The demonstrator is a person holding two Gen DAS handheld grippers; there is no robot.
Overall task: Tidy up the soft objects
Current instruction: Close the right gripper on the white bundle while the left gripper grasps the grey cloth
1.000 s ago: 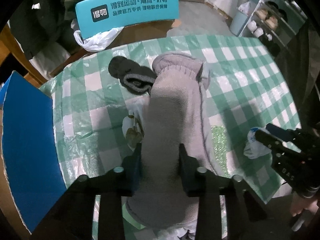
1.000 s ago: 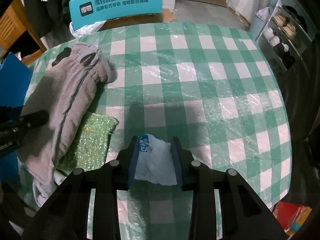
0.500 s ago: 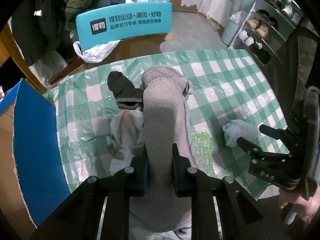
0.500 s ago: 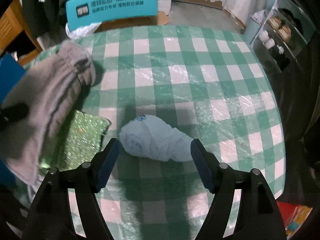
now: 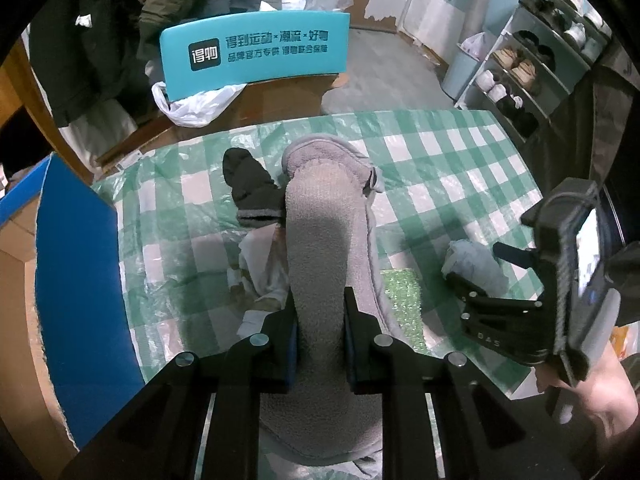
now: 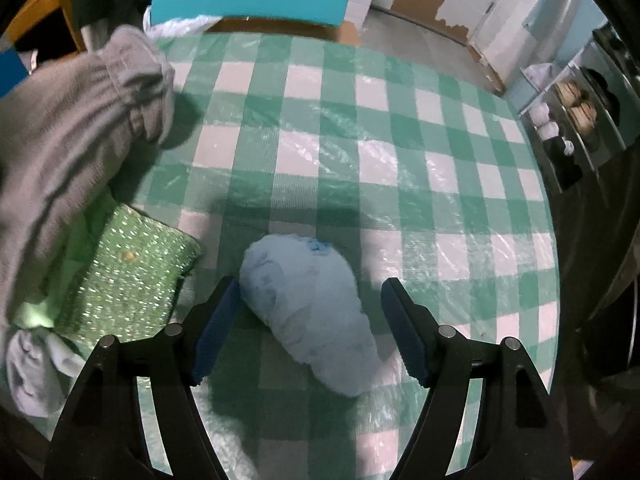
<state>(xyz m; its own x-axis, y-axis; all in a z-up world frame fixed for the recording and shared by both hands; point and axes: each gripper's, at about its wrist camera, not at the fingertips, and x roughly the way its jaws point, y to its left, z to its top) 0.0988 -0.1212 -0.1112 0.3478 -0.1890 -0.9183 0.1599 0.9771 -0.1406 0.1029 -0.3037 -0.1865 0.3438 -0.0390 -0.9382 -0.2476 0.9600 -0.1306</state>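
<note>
A table [image 6: 400, 168] covered in green-and-white checked cloth under clear plastic fills the middle of both views. On it lie a pale blue bundle [image 6: 308, 312] at lower centre, a glittery green pad [image 6: 128, 280] at lower left, and a dark sock [image 5: 252, 188] left of centre in the left wrist view

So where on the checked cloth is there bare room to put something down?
Bare: the cloth right of and beyond the blue bundle, out to the far edge. Crowded: the left side, with the grey garment, green pad, dark sock and white cloth.
</note>
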